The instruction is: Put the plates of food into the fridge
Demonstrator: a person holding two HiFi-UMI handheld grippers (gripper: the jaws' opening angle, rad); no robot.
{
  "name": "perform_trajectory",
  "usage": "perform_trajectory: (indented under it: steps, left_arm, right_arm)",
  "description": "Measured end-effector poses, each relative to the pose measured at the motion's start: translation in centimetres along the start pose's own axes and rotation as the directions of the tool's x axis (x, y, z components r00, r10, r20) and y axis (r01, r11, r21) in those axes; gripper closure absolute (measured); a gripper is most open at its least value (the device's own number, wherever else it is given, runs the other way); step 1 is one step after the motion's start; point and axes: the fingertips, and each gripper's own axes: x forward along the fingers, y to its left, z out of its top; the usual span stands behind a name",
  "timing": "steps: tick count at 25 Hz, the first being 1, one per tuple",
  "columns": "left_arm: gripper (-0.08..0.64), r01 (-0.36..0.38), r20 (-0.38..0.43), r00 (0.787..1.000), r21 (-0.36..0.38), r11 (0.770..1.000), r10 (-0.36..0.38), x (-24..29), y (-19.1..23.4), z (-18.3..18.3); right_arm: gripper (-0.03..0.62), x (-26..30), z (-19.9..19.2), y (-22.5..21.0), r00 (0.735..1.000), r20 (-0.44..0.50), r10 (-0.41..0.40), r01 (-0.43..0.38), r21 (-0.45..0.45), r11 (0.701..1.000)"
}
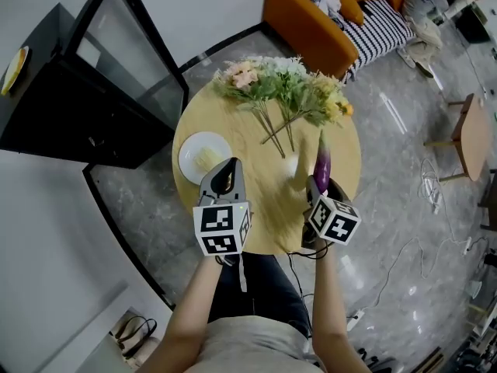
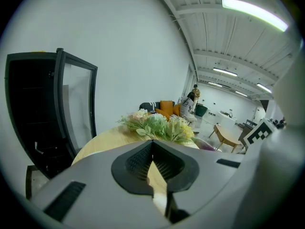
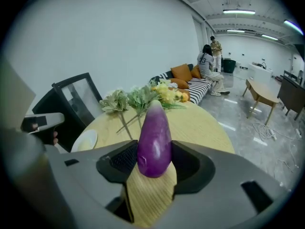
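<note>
A white plate (image 1: 204, 156) with pale yellow food lies on the left of the round wooden table (image 1: 342, 142). It also shows in the right gripper view as the plate (image 3: 85, 140). My left gripper (image 1: 224, 177) hovers just right of the plate, shut with nothing in it (image 2: 153, 149). My right gripper (image 1: 317, 186) is shut on a purple eggplant (image 1: 321, 162) that sticks out past the jaws (image 3: 154, 137). The black fridge (image 1: 78, 107) stands left of the table with its glass door (image 1: 132, 45) swung open. A yellow item on a plate (image 1: 14, 68) sits at its far left.
A bunch of artificial flowers (image 1: 283, 84) lies across the far side of the table. Behind it stands an orange sofa (image 1: 311, 22). A small wooden side table (image 1: 470, 134) and loose cables (image 1: 431, 185) are on the floor to the right. Two people (image 3: 209, 61) are far off.
</note>
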Motion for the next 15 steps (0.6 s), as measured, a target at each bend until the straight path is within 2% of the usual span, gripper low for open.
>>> perform_trajectory:
  steps: [3, 6, 11, 15]
  left_arm:
    - [0.552, -0.039, 0.022, 0.999, -0.021, 0.999, 0.04, -1.1, 0.7, 0.4]
    - [0.552, -0.092, 0.045, 0.995, -0.04, 0.995, 0.093, -2.5, 1.9, 0.8]
    - [0.552, -0.22, 0.081, 0.97, -0.092, 0.971, 0.227, -6.0, 6.1, 1.1]
    - [0.552, -0.319, 0.117, 0.935, -0.139, 0.938, 0.335, -9.7, 10.0, 1.5]
  right_arm:
    - [0.362, -0.1, 0.9, 3.2, 0.997, -0.001, 0.081, -0.081, -0.047, 0.996]
    - [0.362, 0.1, 1.6, 7.1, 0.984, -0.017, 0.175, -0.176, -0.109, 0.978]
    - [0.362, 0.3, 2.0, 14.6, 0.941, -0.07, 0.331, -0.338, -0.21, 0.917]
    - [0.362, -0.1, 1.9, 20.2, 0.904, -0.111, 0.414, -0.428, -0.281, 0.859]
